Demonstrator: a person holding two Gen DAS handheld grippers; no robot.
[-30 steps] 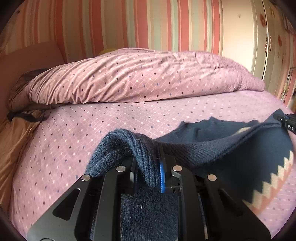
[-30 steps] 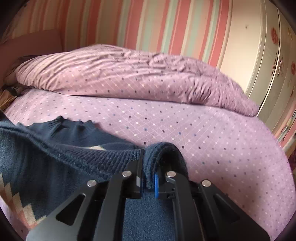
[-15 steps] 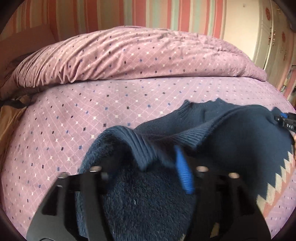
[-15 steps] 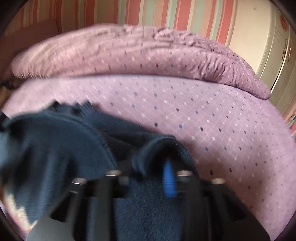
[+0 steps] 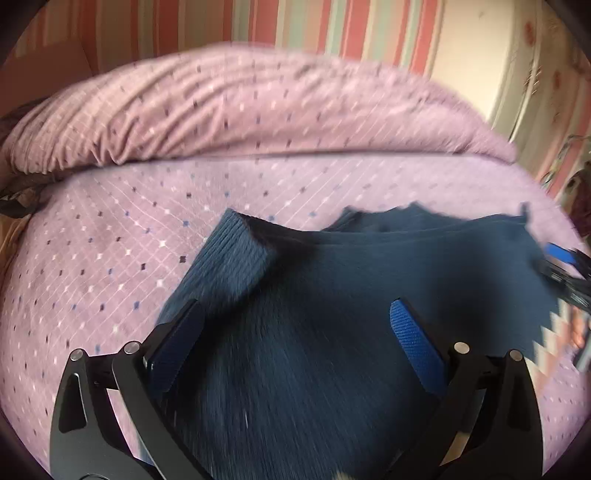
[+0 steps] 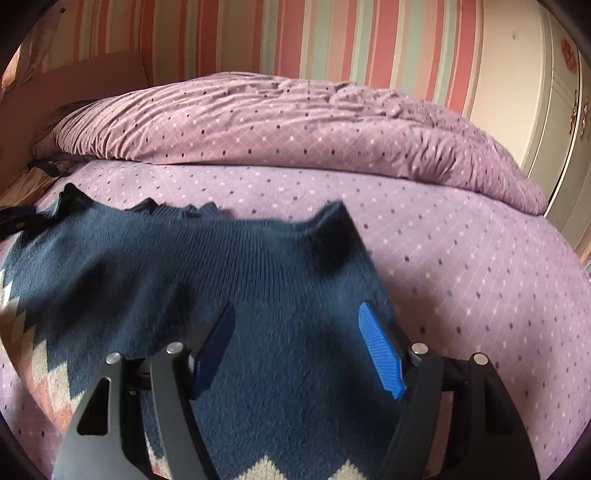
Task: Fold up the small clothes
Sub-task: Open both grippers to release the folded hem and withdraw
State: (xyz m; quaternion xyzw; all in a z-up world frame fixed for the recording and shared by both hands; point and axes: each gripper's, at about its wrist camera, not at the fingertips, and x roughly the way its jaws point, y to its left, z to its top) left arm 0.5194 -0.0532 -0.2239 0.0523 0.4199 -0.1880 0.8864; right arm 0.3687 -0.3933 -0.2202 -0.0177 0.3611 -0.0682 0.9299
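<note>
A navy knitted sweater (image 5: 332, 295) with a cream and pink zigzag band lies folded over on the purple bed sheet (image 5: 110, 258); it also shows in the right wrist view (image 6: 184, 266). My left gripper (image 5: 295, 325) is open and empty just above its left corner. My right gripper (image 6: 295, 332) is open and empty above its right corner. The right gripper's blue tip (image 5: 557, 254) shows at the right edge of the left wrist view. The left wrist view is blurred.
A rolled purple duvet (image 6: 295, 122) lies across the far side of the bed. A striped wall (image 6: 295, 33) and a white wardrobe (image 6: 535, 92) stand behind. Bare bed sheet (image 6: 461, 258) extends to the right of the sweater.
Both grippers carried the sweater's edge forward, then opened and let it go. The folded edge now lies on the sweater.
</note>
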